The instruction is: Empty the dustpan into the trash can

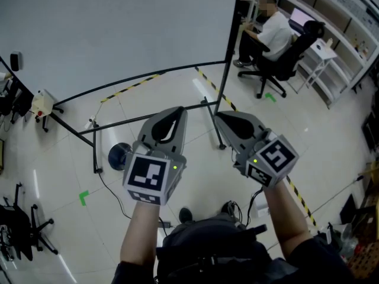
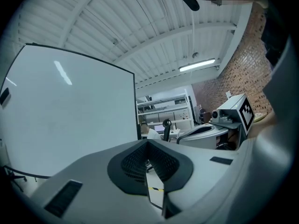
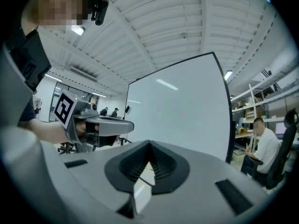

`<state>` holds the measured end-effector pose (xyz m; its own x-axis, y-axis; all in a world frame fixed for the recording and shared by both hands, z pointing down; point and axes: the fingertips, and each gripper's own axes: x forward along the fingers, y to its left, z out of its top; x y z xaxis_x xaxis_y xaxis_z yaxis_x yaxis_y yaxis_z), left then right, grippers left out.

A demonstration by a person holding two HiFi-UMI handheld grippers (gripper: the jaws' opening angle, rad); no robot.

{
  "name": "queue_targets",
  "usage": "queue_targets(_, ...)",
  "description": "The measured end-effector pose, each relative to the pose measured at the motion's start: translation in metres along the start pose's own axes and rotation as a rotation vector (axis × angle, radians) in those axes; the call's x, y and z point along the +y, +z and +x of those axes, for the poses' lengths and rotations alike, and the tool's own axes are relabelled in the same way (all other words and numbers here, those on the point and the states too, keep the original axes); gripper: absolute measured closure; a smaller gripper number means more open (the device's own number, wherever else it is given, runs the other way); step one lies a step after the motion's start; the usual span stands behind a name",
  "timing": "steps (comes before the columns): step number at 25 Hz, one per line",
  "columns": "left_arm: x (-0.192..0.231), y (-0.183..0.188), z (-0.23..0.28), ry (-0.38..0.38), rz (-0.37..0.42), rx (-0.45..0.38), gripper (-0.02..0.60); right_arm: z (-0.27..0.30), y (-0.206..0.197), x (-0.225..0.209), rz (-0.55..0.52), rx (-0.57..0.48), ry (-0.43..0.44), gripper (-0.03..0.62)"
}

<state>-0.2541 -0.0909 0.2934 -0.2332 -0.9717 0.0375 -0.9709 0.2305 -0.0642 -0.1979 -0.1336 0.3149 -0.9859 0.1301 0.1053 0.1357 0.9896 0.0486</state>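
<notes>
Two tools are held side by side above the tiled floor point(image 1: 331, 129). The left hand-held gripper point(image 1: 176, 111) has its jaws fully together, with nothing between them. The right hand-held gripper point(image 1: 221, 117) is closed and empty in the same way. Both point toward a whiteboard point(image 1: 118, 34). Where the dustpan and the trash can are, I cannot tell from these views.

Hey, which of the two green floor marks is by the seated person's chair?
The upper-right green mark, just beside the wheeled base of the black office chair. The other green mark lies far off at lower left.
</notes>
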Motion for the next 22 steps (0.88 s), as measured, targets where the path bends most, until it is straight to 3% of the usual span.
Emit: queue_targets(22,-0.010,-0.005,-0.012,-0.009,0.009,0.013,0.584,-0.006,-0.005,0.014,0.011,0.007,0.005,0.588)
